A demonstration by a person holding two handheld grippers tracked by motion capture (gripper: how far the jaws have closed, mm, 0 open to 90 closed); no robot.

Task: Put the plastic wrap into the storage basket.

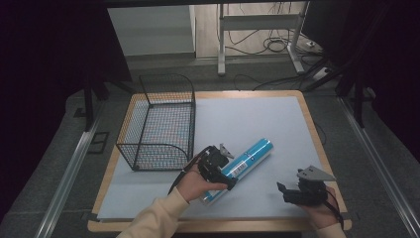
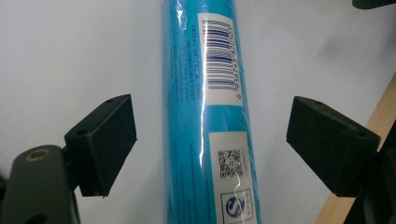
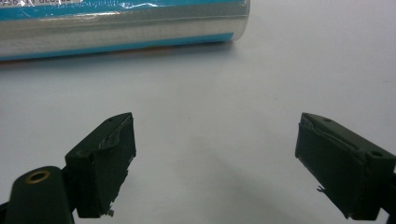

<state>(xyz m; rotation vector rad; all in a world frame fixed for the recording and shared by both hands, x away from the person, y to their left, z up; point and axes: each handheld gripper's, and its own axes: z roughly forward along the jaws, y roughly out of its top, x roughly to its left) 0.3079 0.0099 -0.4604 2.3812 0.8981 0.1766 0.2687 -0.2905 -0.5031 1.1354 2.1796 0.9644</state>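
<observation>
A blue cylindrical tube [image 1: 249, 156] with a white barcode label lies slantwise on the pale mat [image 1: 247, 116], near the table's front. My left gripper [image 1: 223, 171] straddles the tube's near half. In the left gripper view the tube [image 2: 187, 121] runs up between the two black pads [image 2: 105, 142], with a gap on each side, so the left gripper [image 2: 212, 140] is open. My right gripper [image 1: 284, 193] rests at the front right, pointing left, apart from the tube. The right gripper [image 3: 215, 154] stands open over bare mat, and the tube's silver end [image 3: 116, 28] lies beyond it.
A black wire basket [image 1: 148, 130] stands at the mat's left, just left of my left hand. The wooden table edge [image 1: 317, 144] frames the mat. Beyond the table are a desk frame [image 1: 257, 29] and cables on the floor.
</observation>
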